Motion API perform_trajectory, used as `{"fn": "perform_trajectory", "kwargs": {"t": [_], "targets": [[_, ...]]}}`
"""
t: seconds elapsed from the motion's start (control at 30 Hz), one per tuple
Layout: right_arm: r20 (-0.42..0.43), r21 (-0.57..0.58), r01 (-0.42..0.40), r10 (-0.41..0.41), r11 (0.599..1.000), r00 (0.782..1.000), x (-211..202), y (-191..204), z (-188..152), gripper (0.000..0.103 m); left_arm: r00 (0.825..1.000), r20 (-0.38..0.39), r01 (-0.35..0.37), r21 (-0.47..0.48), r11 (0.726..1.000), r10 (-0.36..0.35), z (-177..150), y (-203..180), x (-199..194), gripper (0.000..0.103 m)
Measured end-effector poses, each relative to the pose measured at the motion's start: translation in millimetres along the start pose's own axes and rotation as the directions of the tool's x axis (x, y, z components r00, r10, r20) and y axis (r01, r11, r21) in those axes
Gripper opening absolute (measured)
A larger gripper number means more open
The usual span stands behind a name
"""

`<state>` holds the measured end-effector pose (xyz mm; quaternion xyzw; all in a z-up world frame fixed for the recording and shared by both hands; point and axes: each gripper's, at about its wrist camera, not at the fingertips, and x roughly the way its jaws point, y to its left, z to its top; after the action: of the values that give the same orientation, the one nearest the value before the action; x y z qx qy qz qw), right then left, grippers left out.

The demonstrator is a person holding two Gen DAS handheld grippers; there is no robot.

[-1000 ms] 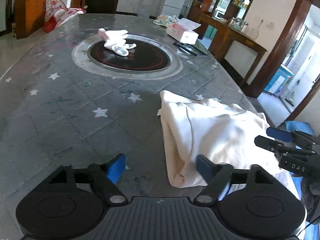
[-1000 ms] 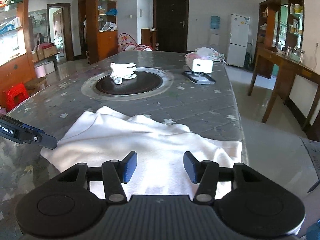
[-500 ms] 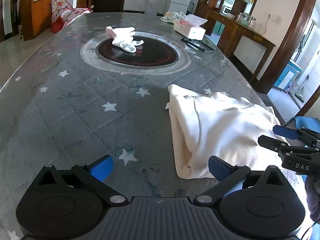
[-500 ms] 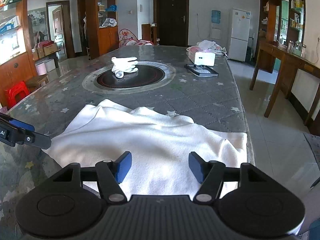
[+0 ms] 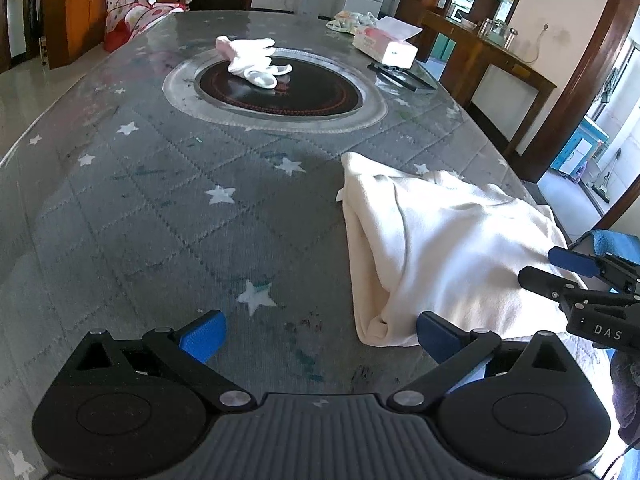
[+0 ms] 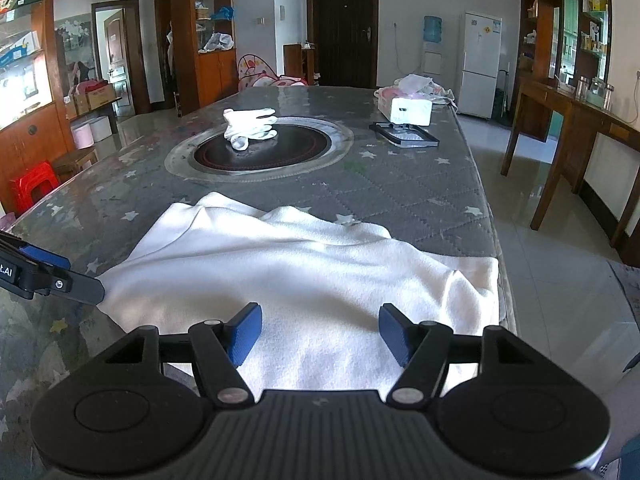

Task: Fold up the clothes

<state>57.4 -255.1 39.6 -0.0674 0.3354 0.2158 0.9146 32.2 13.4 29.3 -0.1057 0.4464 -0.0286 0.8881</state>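
My left gripper has its fingers spread wide over the bare grey star-patterned desk, gripping nothing; the cream garment lies folded at my 2 o'clock, its near corner just beside my right-hand blue finger. My right gripper also has its fingers apart and empty, hovering above the same garment, which spreads out toward 12 o'clock and reaches the desk's right edge.

At 12 o'clock in the right view, a small white bundle of clothing rests on the dark round inset. At 1 o'clock sits a tissue box with a tissue poking up, its label too small to read, and a black tray in front of it.

I read "DAS" on the right gripper in my left view, and "t.AI" on the left gripper in my right view.
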Motion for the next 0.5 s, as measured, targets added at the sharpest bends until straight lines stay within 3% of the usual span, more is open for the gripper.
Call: {"fn": "perform_trajectory", "kwargs": {"t": [0.5], "targets": [[-0.002,-0.008,-0.001,0.001,1.0,1.0,0.3,1.3,0.9,0.067,1.0,-0.006,-0.003,0.0,1.0,0.003,0.3,1.1,0.4,0.103]]}}
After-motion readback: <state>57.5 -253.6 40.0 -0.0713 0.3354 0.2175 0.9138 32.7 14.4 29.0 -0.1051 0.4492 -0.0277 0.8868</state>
